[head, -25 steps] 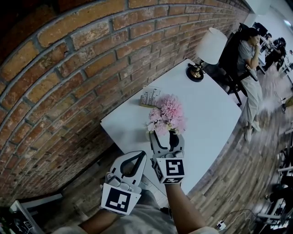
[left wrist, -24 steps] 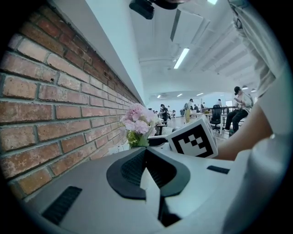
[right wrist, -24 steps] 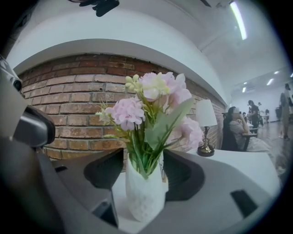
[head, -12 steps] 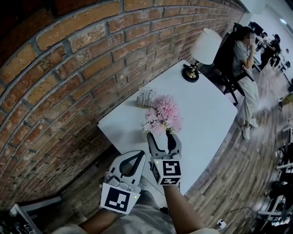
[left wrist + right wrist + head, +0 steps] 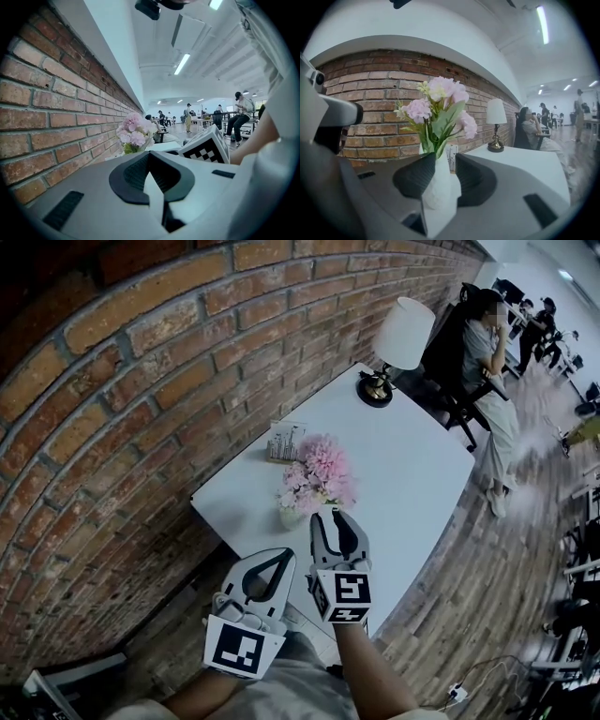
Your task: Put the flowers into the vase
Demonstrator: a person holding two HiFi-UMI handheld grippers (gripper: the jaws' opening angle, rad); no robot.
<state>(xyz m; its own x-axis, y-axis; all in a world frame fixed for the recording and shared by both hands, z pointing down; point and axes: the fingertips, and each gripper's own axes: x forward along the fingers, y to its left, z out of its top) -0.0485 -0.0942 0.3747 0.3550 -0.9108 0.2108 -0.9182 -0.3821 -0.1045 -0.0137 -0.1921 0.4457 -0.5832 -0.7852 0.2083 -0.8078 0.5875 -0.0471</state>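
Observation:
A bunch of pink flowers [image 5: 317, 474] stands upright in a small white vase [image 5: 291, 517] near the front left corner of the white table [image 5: 422, 474]. My right gripper [image 5: 337, 517] sits just right of and behind the vase, apart from it. Its jaws have just been closing partway and still show a gap with nothing pressed between them. In the right gripper view the vase [image 5: 438, 183] and flowers [image 5: 438, 101] stand beyond the tips of my right gripper [image 5: 440, 160]. My left gripper [image 5: 281, 555] hangs off the table's front edge, shut and empty. The left gripper view also shows the flowers [image 5: 135, 133].
A table lamp [image 5: 398, 338] stands at the far end of the table, and a small card holder [image 5: 284, 442] sits by the brick wall [image 5: 141, 381]. A person sits on a chair [image 5: 487, 362] past the table's far right. Wooden floor lies right of the table.
My right gripper has drawn back from the vase, and its jaws stand narrower. The vase, earlier hidden between the jaws, now shows free to the left of the tips. The left gripper stays put.

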